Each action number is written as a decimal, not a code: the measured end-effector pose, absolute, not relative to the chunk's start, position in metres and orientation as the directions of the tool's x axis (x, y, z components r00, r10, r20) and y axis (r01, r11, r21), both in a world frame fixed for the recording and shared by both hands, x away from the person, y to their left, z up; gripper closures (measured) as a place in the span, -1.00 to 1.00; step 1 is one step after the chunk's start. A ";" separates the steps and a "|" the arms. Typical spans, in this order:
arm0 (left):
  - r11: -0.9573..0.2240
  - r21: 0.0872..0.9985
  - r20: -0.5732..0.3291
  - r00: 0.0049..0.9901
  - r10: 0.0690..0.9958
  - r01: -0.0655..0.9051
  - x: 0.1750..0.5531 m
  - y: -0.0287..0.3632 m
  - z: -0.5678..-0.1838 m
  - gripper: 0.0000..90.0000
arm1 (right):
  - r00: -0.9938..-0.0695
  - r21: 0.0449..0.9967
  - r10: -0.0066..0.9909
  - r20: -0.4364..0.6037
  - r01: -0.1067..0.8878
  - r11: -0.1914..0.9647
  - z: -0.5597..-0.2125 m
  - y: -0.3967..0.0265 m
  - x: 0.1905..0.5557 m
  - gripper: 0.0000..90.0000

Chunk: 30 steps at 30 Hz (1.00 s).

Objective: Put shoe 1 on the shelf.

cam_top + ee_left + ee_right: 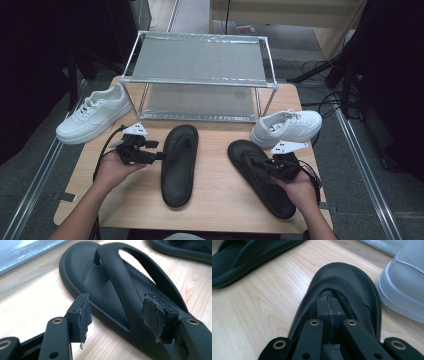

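Shelf rack (200, 80) bare, left fingers (120, 315) wide apart astride left sandal's (105, 290) strap, right fingers (329, 315) closed tight on right sandal (347, 285).

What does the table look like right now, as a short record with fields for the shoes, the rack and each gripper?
surface: wooden table
rack: two-shelf metal rack at the far edge
sandals: left black sandal, right black sandal, both lying flat
sneakers: white sneaker far left, white sneaker far right
left gripper: jaws open around the left sandal's edge and strap
right gripper: jaws closed, over the right sandal
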<state>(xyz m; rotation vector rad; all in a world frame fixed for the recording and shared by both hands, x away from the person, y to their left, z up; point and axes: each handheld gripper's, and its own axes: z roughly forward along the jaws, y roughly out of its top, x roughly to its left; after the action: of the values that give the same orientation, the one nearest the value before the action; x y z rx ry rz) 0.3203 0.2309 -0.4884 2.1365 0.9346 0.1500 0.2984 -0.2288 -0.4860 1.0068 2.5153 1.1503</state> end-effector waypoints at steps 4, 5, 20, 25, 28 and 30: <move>-0.429 0.694 -0.198 0.726 0.659 0.579 0.323 0.228 -0.489 -0.12 | -0.743 0.726 0.659 0.118 0.518 0.453 -0.489 -0.227 0.303 1.00; -0.431 0.692 -0.197 0.726 0.659 0.579 0.323 0.228 -0.489 -0.12 | -0.746 0.724 0.656 0.116 0.516 0.459 -0.489 -0.225 0.304 1.00; -0.429 0.693 -0.198 0.725 0.660 0.579 0.322 0.229 -0.489 -0.12 | -0.765 0.718 0.636 0.099 0.497 0.487 -0.492 -0.195 0.321 1.00; -0.424 0.696 -0.200 0.723 0.661 0.580 0.320 0.230 -0.490 -0.12 | -0.760 0.717 0.641 0.104 0.504 0.482 -0.491 -0.186 0.326 1.00; -0.421 0.698 -0.194 0.719 0.668 0.579 0.319 0.232 -0.489 -0.12 | -0.762 0.720 0.640 0.101 0.500 0.482 -0.492 -0.181 0.330 1.00; -0.414 0.706 -0.191 0.717 0.670 0.575 0.317 0.233 -0.489 -0.11 | -0.756 0.719 0.647 0.100 0.505 0.478 -0.492 -0.178 0.333 1.00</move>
<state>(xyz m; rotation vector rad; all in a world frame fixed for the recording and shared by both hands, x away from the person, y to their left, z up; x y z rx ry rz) 0.3173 0.2328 -0.4887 2.1273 0.9413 0.1532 0.3330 -0.1779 -0.4918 1.0003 2.5367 1.1404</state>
